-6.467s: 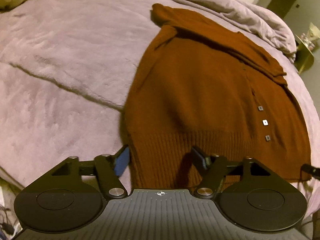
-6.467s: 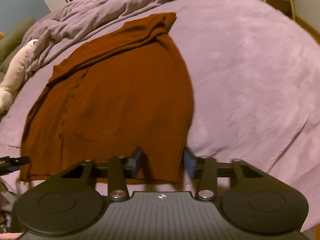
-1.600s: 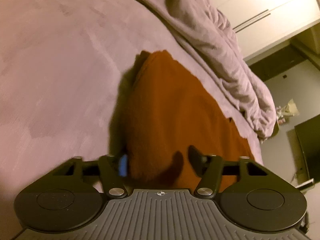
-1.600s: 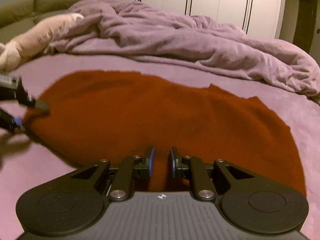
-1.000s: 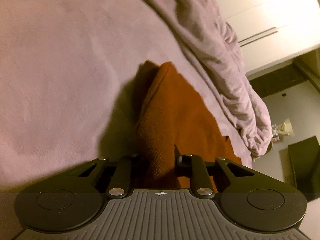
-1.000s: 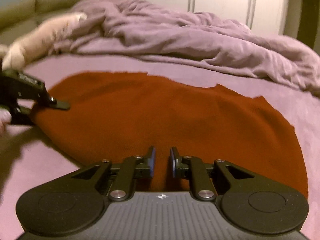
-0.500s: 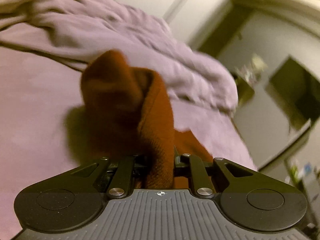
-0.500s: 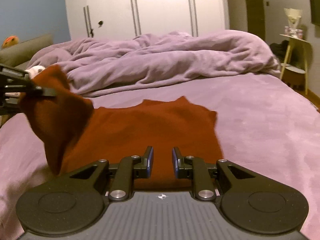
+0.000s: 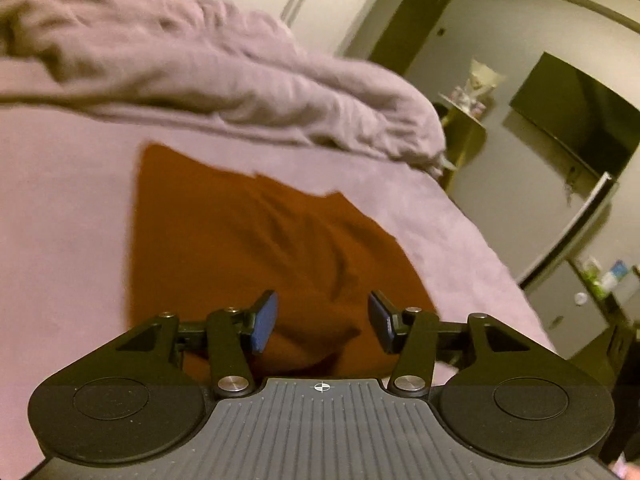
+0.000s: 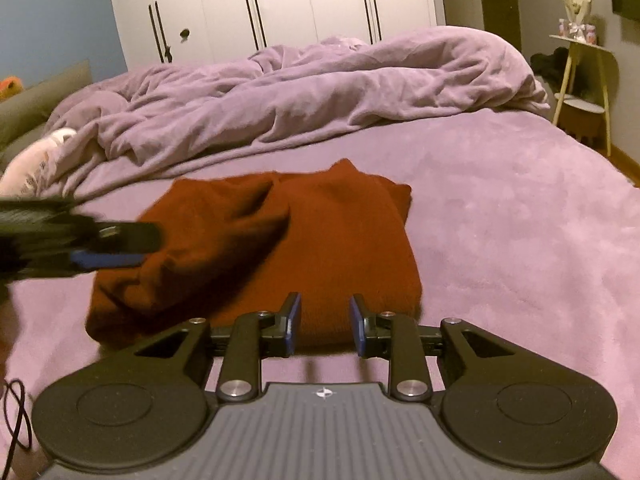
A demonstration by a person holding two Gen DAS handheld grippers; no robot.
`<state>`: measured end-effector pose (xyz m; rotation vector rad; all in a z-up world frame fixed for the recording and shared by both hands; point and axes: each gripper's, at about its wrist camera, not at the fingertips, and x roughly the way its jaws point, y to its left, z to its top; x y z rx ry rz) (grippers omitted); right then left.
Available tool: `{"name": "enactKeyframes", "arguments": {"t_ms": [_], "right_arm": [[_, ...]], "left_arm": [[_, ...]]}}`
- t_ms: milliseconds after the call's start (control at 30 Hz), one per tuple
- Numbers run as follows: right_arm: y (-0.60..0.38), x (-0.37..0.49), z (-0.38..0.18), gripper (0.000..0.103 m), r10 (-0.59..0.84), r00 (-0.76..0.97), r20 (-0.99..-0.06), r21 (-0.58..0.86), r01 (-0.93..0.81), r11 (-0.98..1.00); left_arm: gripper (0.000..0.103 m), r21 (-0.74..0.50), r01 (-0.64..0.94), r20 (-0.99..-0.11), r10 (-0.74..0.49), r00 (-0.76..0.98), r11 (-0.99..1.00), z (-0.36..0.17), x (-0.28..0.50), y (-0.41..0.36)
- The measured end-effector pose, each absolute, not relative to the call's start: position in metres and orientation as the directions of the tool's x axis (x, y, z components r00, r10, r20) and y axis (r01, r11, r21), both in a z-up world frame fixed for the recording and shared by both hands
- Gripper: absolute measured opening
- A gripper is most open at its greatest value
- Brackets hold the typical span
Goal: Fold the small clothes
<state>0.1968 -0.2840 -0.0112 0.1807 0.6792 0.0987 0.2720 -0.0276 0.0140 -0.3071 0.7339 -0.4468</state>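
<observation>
A rust-brown knitted sweater [image 10: 344,240] lies folded on the lilac bed [image 10: 520,240], with one side laid over the other in a loose rumpled flap [image 10: 224,232]. In the left wrist view the sweater [image 9: 248,248] spreads out just beyond my left gripper [image 9: 322,320]. Its jaws are opening, and the blue pads stand wide apart with nothing pressed between them. From the right wrist view, the left gripper [image 10: 150,248] is a blur over the sweater's left side. My right gripper [image 10: 325,322] hovers at the sweater's near edge. Its jaws are also opening, and the pads touch no cloth.
A crumpled lilac duvet [image 10: 320,92] is heaped across the far side of the bed, with a pale plush toy [image 10: 36,156] at its left end. White wardrobe doors [image 10: 280,4] stand behind. A small side table [image 10: 580,80] is at the right, and a thin cable [image 10: 16,416] hangs at the lower left.
The left gripper lifted the sweater's side, carried it across onto the rest and let go, its jaws now wide. The right gripper's jaws have spread a little.
</observation>
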Motion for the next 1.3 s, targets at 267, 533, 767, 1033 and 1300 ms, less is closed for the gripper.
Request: {"name": "enactKeyframes", "arguments": {"t_ms": [267, 533, 767, 1033, 1300], "right_arm": [[-0.270, 0.239, -0.001, 0.057, 0.336, 0.737, -0.587, 0.419, -0.079, 0.905], [-0.257, 0.308, -0.033, 0.064, 0.465, 0.616, -0.636, 0.582, -0.012, 0.813], [-0.211, 0.335, -0.029, 0.064, 0.442, 0.603, -0.664, 0.491, -0.095, 0.866], [-0.169, 0.322, -0.004, 0.016, 0.246, 0.709, -0.661, 0.105, -0.236, 0.966], [-0.218, 0.290, 0.010, 0.016, 0.055, 0.836, -0.546, -0.080, -0.117, 0.990]], "left_arm": [[0.055, -0.399, -0.004, -0.684, -0.294, 0.668, 0.917, -0.019, 0.285, 0.029], [0.058, -0.449, 0.053, -0.698, -0.387, 0.602, 0.892, -0.041, 0.306, 0.021], [0.060, -0.435, 0.070, -0.697, -0.385, 0.605, 0.898, -0.046, 0.301, 0.014], [0.061, -0.352, 0.124, -0.699, -0.349, 0.624, 0.928, -0.031, 0.278, -0.003], [0.067, -0.306, 0.164, -0.727, -0.341, 0.596, 0.938, -0.030, 0.273, -0.025]]}}
